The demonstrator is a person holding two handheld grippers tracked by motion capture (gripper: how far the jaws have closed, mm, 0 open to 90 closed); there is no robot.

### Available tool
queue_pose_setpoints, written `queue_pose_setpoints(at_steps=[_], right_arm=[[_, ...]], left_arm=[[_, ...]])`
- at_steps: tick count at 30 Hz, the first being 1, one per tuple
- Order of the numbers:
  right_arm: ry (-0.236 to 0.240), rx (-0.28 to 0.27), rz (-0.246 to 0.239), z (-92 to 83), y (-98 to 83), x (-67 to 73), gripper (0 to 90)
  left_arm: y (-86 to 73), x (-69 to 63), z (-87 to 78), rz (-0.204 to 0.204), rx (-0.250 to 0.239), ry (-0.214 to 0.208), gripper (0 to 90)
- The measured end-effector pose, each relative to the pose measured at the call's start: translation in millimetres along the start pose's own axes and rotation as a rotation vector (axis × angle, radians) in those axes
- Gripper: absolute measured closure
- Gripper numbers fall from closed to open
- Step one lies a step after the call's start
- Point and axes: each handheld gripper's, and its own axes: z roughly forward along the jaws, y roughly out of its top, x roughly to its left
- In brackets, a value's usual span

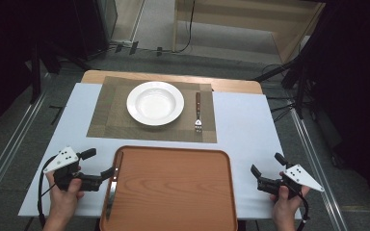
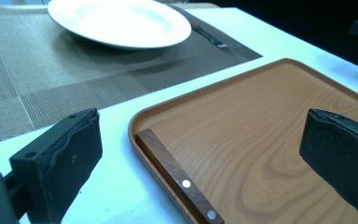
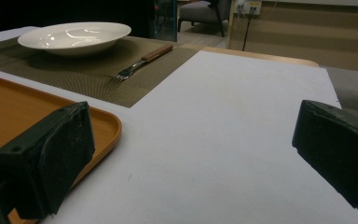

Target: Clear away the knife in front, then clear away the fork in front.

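**Ana:** High view first: where is the left gripper (image 1: 105,164)?

**Ben:** At the near left of the table (image 1: 250,120), beside the left rim of the wooden tray (image 1: 173,192). Its jaws stand wide apart with nothing between them. One jaw points up and away; the other reaches towards the tray's edge.

**Ana:** And the knife (image 1: 112,190)?

**Ben:** It lies inside the tray, along the left wall. In the left gripper view its brown wooden handle (image 2: 179,179) with two pale rivets rests just inside the rim, between the two black pads (image 2: 60,163) as the camera sees them, but the pads don't touch it. The blade looks like a thin bright strip in the high view; I can't make out its tip clearly.

**Ana:** The right gripper (image 1: 266,167)?

**Ben:** Near right of the table, well apart from the tray's right rim. Jaws wide too, holding nothing; in the right gripper view only white tabletop (image 3: 223,140) lies between them.

**Ana:** What's farther back?

**Ben:** A woven placemat (image 1: 111,120) just beyond the tray, with a white plate (image 1: 155,103) on it and a fork (image 1: 198,113) lying just right of the plate, wooden handle away from the person, tines towards the tray.
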Motion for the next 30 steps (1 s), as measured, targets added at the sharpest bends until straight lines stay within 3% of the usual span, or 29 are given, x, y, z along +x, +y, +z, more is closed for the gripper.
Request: queue_pose_setpoints(at_steps=[2, 3, 5, 9, 21, 30], right_arm=[[-0.002, 0.001, 0.0, 0.1, 0.0, 0.2, 0.0], [-0.003, 0.0, -0.001, 0.1, 0.1, 0.2, 0.0], [-0.004, 0.001, -0.001, 0.2, 0.1, 0.3, 0.0], [-0.006, 0.004, -0.004, 0.7, 0.3, 0.6, 0.0], [-0.014, 0.011, -0.011, 1.4, 0.6, 1.6, 0.0], [-0.01, 0.006, 0.016, -1.5, 5.0, -1.7, 0.0]], left_arm=[[-0.5, 2.5, -2.6, 0.001, -0.009, -0.003, 0.0], [-0.9, 3.5, -4.8, 0.001, -0.017, 0.025, 0.0], [-1.7, 6.6, -7.7, 0.0, -0.028, 0.017, 0.0], [-3.3, 11.3, -12.2, 0.004, -0.045, 0.048, 0.0], [-6.5, 21.0, -22.0, 0.005, -0.093, 0.084, 0.0], [-9.6, 33.6, -24.8, 0.019, -0.111, 0.119, 0.0]])
